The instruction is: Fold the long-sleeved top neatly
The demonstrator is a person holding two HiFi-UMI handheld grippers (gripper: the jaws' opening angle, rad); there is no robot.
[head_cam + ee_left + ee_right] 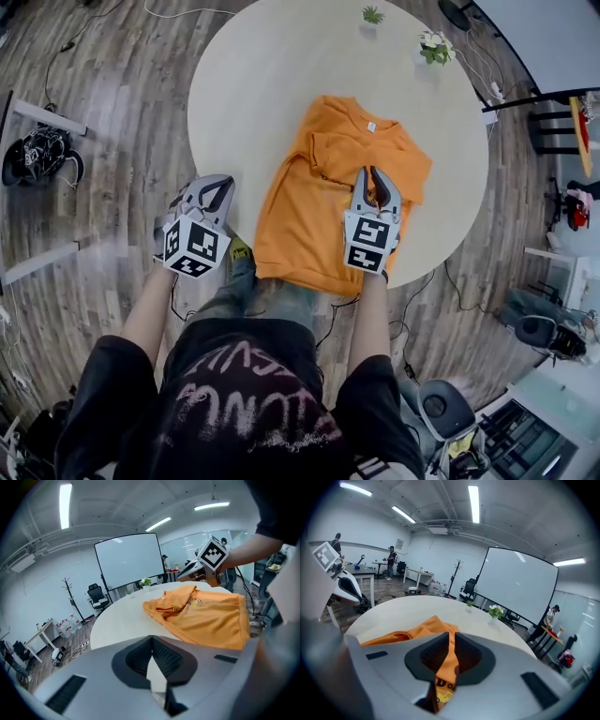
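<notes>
Top's place: the orange long-sleeved top (323, 202) lay on the half of the round table (272, 84) nearest the person, collar toward the table's far side. Its hem reached the table's near edge and seemed to droop a little over it. Its sleeves looked already turned in over the body.

Handling: judged light, soft and limp. It would sag and crease wherever it was unsupported, and it would likely slide easily on the table's smooth surface. Nothing about it looked fragile.

Where to hold: best taken at a hem corner or a folded side edge, pinching all layers together. A grip in the middle of the cloth would only bunch it.

Right gripper (374, 178): over the table's near-right part, clenched on a ridge of the orange cloth that filled the narrow gap between its pads.

Left gripper (217, 184): just off the table's near-left edge, jaws closed together with nothing between them.

Surroundings: a small green plant (373, 15) and a potted flower (434, 47) stood at the table's far rim, well apart from the top. Cables (412, 305) trailed on the floor below the table's near-right edge.

In the way: nothing lay on the top or between the grippers and it. The overhanging hem risked dragging the cloth off the table.
</notes>
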